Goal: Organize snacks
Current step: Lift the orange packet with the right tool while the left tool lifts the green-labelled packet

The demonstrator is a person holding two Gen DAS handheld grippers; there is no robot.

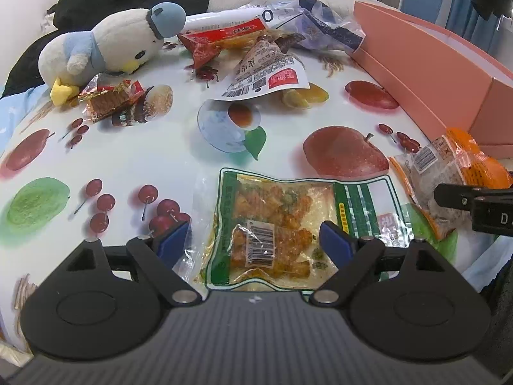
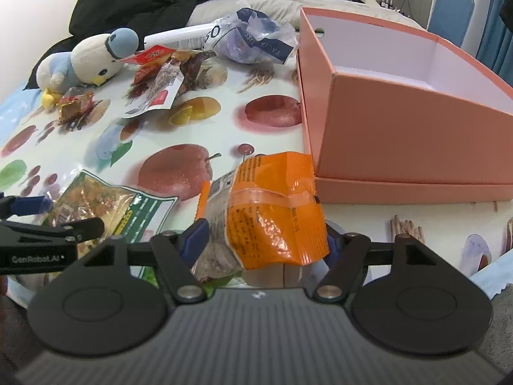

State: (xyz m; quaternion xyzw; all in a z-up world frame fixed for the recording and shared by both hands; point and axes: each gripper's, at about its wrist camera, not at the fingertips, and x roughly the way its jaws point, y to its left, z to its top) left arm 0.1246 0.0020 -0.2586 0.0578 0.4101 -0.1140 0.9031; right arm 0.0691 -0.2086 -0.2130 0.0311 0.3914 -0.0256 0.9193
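A green-edged clear snack packet (image 1: pixel 282 234) lies flat on the fruit-print table, between the open blue pads of my left gripper (image 1: pixel 253 243); it also shows in the right wrist view (image 2: pixel 105 208). My right gripper (image 2: pixel 266 240) is around an orange snack packet (image 2: pixel 275 205), which fills the gap between its pads; the packet also shows in the left wrist view (image 1: pixel 455 170). An open pink box (image 2: pixel 400 122) stands to the right, its inside bare. More snack packets (image 1: pixel 256 61) lie piled at the far side.
A plush penguin (image 1: pixel 105 48) lies at the far left, with a small red-wrapped snack (image 1: pixel 109 99) beside it. A crumpled blue-and-clear bag (image 2: pixel 253 38) sits by the box's far corner. Dark clothing lies on the bed behind. The table's edge runs near right.
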